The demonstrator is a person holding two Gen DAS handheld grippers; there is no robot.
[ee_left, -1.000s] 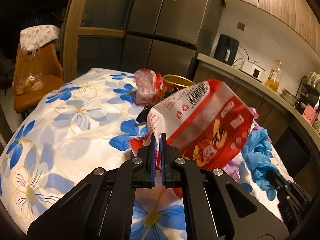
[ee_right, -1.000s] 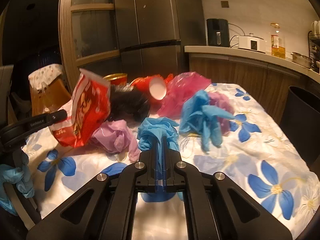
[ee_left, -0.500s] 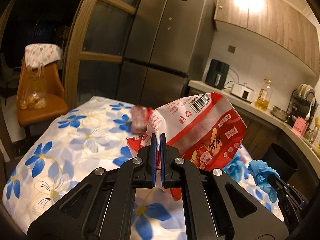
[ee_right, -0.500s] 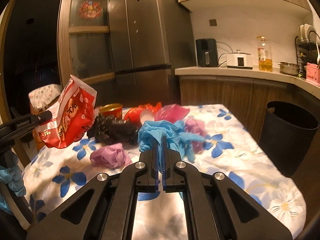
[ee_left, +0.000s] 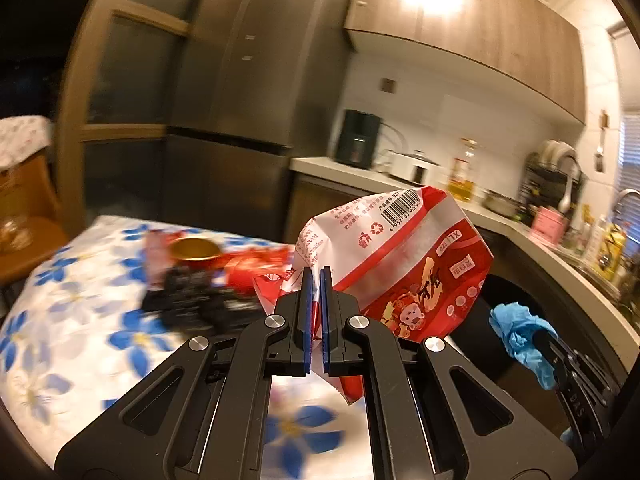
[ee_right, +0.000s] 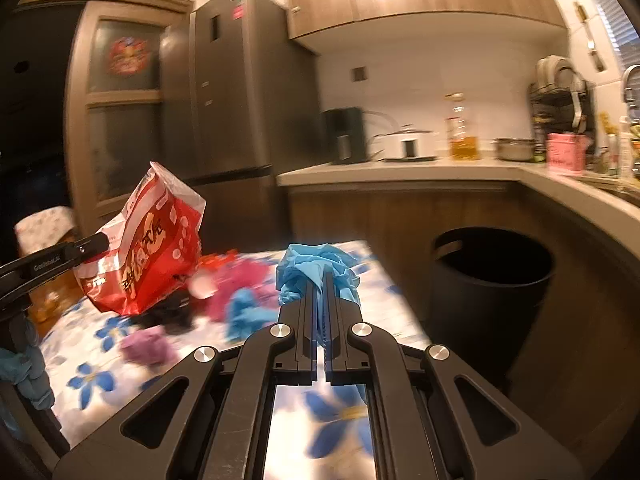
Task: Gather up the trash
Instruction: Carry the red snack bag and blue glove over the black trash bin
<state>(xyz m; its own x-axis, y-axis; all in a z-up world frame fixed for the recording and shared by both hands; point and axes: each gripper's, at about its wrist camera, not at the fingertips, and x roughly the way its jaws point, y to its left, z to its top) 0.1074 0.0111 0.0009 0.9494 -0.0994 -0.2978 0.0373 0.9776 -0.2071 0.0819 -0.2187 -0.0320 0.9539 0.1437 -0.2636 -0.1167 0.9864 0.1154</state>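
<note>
- The left gripper is clenched on the lower corner of a red and white snack bag, which is held in the air above the table.
- The right gripper is clenched on a crumpled blue glove, likewise lifted clear of the flowered cloth.
- A black bin is seen just past the table's far corner, open at the top; it is judged to be the place for both pieces.
- The bag is judged light, crinkly and slippery; a pinch at a sealed edge or corner is best, since the puffed middle would slide out.
- The glove is judged soft and limp; a bunched fold is the surest hold.
- More trash is left on the table: a pink bag, a purple wad, a gold-rimmed cup and a dark clump.
</note>
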